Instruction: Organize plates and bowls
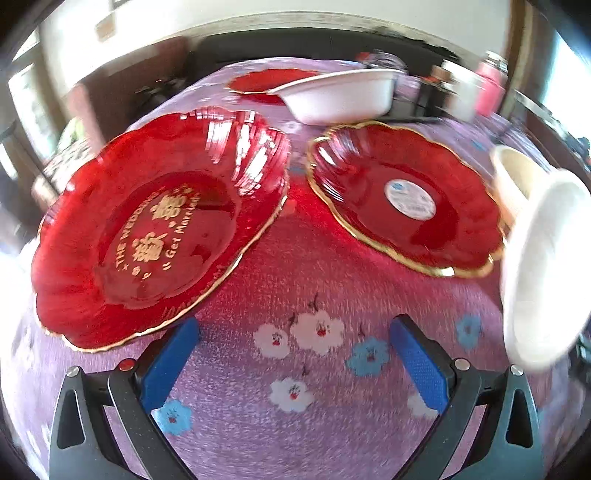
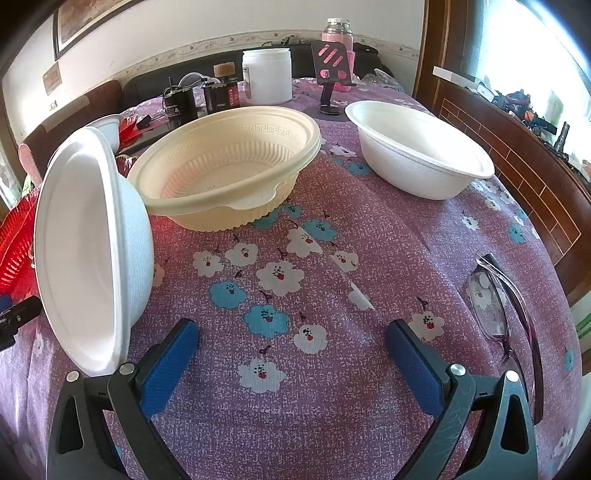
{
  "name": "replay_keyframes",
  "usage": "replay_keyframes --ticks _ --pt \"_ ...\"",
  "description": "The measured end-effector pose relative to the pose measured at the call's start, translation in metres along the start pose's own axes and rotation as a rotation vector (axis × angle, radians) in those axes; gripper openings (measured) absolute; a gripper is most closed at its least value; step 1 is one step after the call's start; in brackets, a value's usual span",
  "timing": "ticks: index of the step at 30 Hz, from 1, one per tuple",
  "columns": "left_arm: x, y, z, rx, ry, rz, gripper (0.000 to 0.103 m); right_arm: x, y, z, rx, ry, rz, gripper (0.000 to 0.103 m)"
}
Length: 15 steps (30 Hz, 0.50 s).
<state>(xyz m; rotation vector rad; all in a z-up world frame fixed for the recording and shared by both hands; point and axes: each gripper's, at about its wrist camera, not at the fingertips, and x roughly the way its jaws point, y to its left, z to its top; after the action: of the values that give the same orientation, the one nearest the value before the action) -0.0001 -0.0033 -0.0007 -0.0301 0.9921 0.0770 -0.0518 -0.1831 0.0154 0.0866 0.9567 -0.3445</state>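
Left tongs: released, blue pads spread wide, nothing between them, over the floral cloth.
Right tongs: released as well, pads well apart, empty, above the flower print.
Surface: covered with a purple cloth printed with white and blue flowers.
Lettered red plate: left in the left wrist view, tilted, gold script in the centre, gold scalloped rim, near edge just beside the left pad.
Stickered red plate: right of the lettered one, a gap of cloth between them, round white label in the middle, gold rim.
Far red plate: at the back of the cloth, partly hidden behind a white bowl.
Back white bowl: upright, standing in front of the far red plate.
Tipped white bowl: on its side with the opening turned left, close to the left pad of the right tongs; also at the right edge of the left wrist view, blurred.
Cream bowl: upright, ribbed wall, key-pattern band under the rim, behind and touching or nearly touching the tipped white bowl.
Right white bowl: upright, apart from the cream bowl, toward the far right of the cloth.
Glasses: folded, near the right edge.
Clutter at the far end: white jar, pink flask, dark small items, too small to tell.
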Motion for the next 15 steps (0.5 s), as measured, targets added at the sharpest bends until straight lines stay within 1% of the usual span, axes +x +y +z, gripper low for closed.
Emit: replay_keyframes --ticks 2,7,9,10,13,15 --pt "0.000 -0.002 0.000 -0.038 -0.011 0.024 0.103 0.000 0.000 0.000 0.000 0.000 0.000 0.102" --pt "0.000 -0.004 0.000 -0.069 -0.002 0.046 0.103 0.000 0.000 0.000 0.000 0.005 0.003 0.102" --pt "0.001 0.000 0.002 -0.041 0.008 0.024 0.103 -0.003 -0.002 0.000 -0.005 0.026 0.034 0.102" --pt "0.002 0.002 0.003 -0.006 0.008 0.001 0.103 -0.006 -0.003 -0.001 0.005 0.028 0.057 0.102" --pt "-0.002 0.009 -0.001 0.037 0.003 -0.053 0.103 -0.019 -0.006 -0.013 0.019 0.046 0.143 0.102" --pt "-0.006 0.010 -0.004 0.059 0.015 -0.083 0.103 -0.036 -0.009 -0.022 0.021 0.031 0.168 0.102"
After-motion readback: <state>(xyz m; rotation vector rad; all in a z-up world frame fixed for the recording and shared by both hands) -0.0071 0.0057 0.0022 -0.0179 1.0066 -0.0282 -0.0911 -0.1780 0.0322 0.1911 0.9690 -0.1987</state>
